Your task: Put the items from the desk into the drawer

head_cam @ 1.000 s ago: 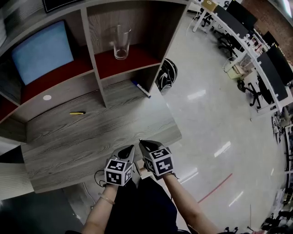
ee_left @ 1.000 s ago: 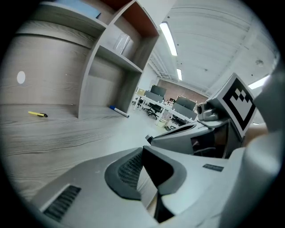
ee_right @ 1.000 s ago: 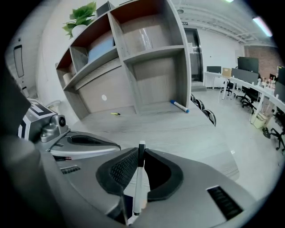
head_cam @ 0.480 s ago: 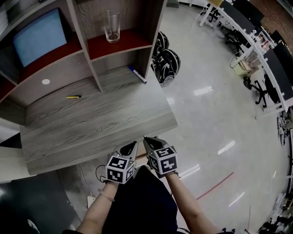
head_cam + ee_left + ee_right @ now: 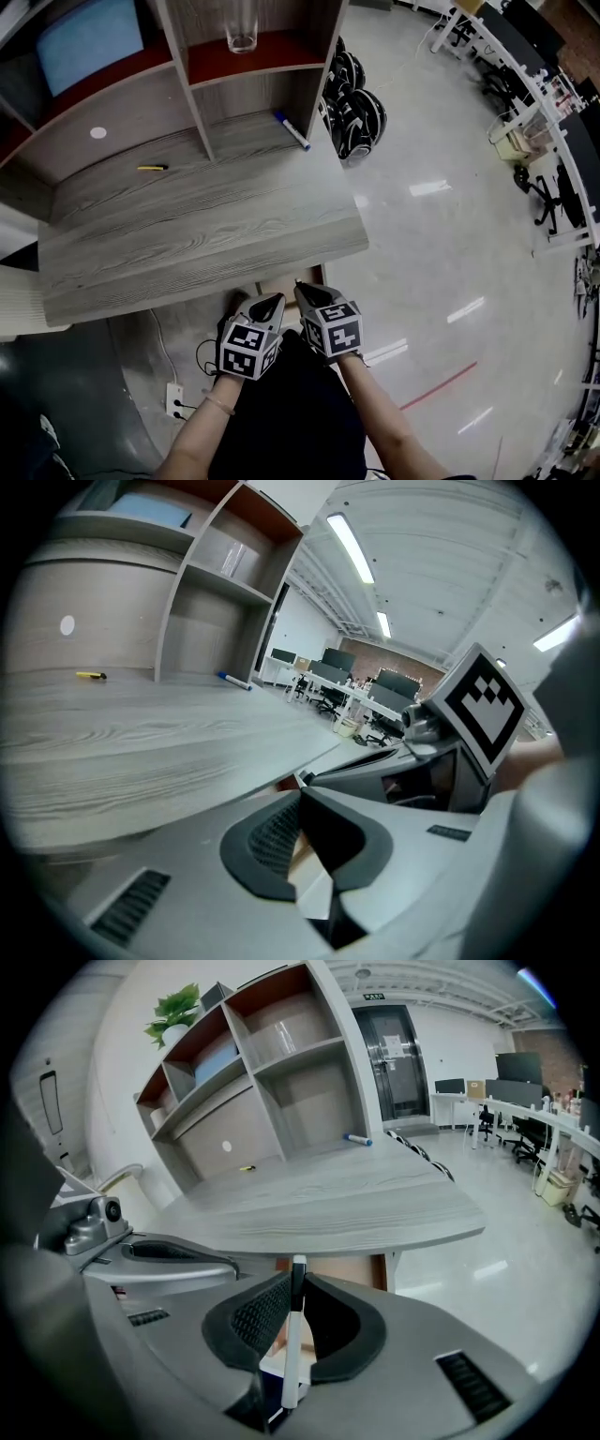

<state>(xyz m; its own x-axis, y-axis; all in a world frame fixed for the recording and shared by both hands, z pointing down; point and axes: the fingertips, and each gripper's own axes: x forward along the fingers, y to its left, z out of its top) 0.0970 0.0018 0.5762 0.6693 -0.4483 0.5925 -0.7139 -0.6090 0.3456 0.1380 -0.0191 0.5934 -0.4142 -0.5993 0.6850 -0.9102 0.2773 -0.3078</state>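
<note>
Now that we've backed off the surface [image 5: 187, 234], right gripper [image 5: 296, 1279] fingers pinch a marker [image 5: 292, 1346], left gripper [image 5: 302, 799] fingers meet empty: drawer [image 5: 286, 278] next.

No writing, label, brand or number can be read anywhere here.

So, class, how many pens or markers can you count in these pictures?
3. A yellow pen lies on the desk, back left, a blue marker under the right shelf, and a white pen is clamped in the right gripper. Others may be hidden.
</note>
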